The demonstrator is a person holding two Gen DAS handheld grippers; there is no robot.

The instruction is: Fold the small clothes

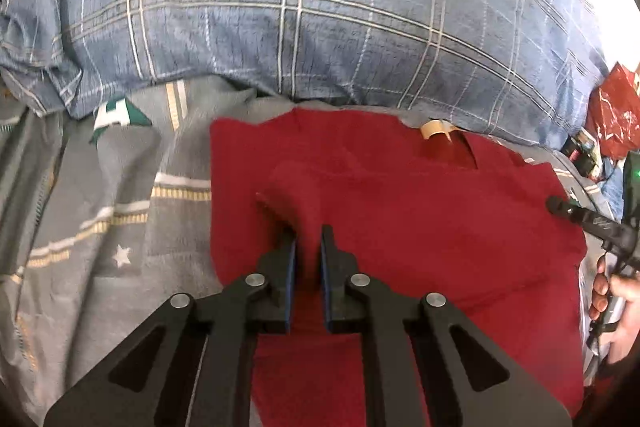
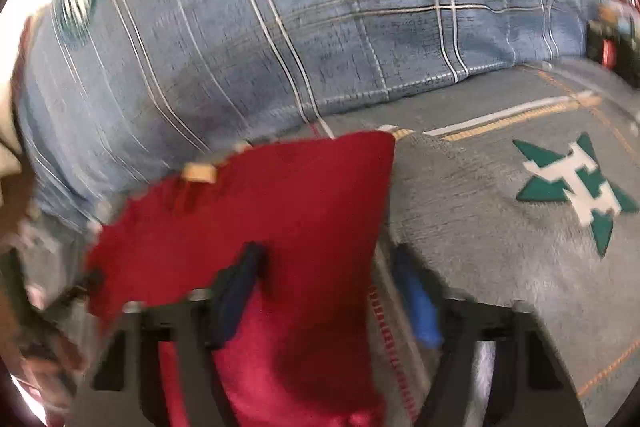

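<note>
Left tongs [image 1: 308, 239] pinching a raised fold of red garment [image 1: 420, 227], cloth spread ahead and rightward on grey bedsheet [image 1: 100, 227]. Right tongs [image 2: 328, 259] spread wide, straddling garment's edge.

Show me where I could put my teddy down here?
Free: the grey bedsheet left of the red garment, below the blue plaid pillow. Crowded: the right edge, with the red bag and the right hand-held gripper.
</note>
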